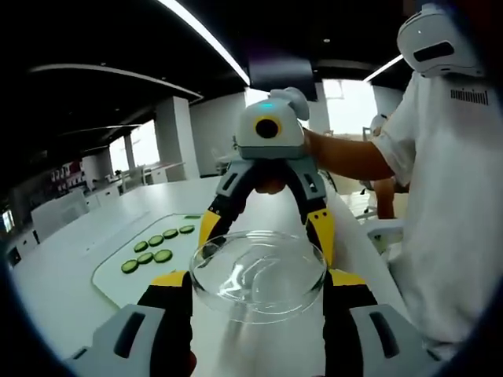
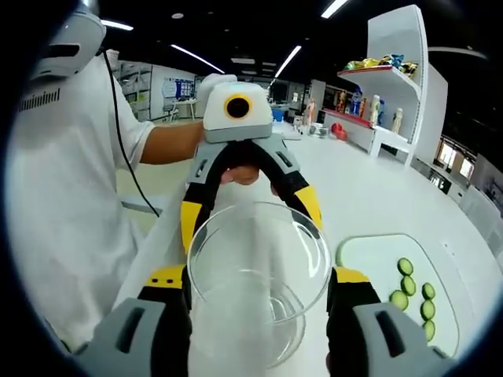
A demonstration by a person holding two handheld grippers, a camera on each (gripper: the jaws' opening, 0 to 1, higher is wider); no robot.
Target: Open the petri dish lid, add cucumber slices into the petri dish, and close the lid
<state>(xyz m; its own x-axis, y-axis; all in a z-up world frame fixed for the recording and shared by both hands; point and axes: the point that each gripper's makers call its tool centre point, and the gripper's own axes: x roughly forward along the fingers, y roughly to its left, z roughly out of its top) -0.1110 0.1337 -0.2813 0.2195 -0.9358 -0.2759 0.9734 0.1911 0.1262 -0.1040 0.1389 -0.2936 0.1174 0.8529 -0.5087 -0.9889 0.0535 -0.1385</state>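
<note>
While both grippers face each other above table [image 1: 94, 236], left fingers [image 1: 169, 287] and right fingers [image 2: 167, 281] pinch petri dish [image 1: 258, 271].

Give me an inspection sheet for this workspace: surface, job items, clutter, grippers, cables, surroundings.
Surface: long white table, bare apart from the job's things.
Job's things: clear glass petri dish held up between both grippers; whether lid and base are still together cannot be told. Green cucumber slices lie on a pale cutting board.
Clutter: nothing seen.
Grippers: left gripper and right gripper, both yellow and black, face each other, each closed on the dish rim.
Cables: thin black cable hanging down the person's white shirt.
Surroundings: white shelf unit with colourful items; ceiling strip lights.
</note>
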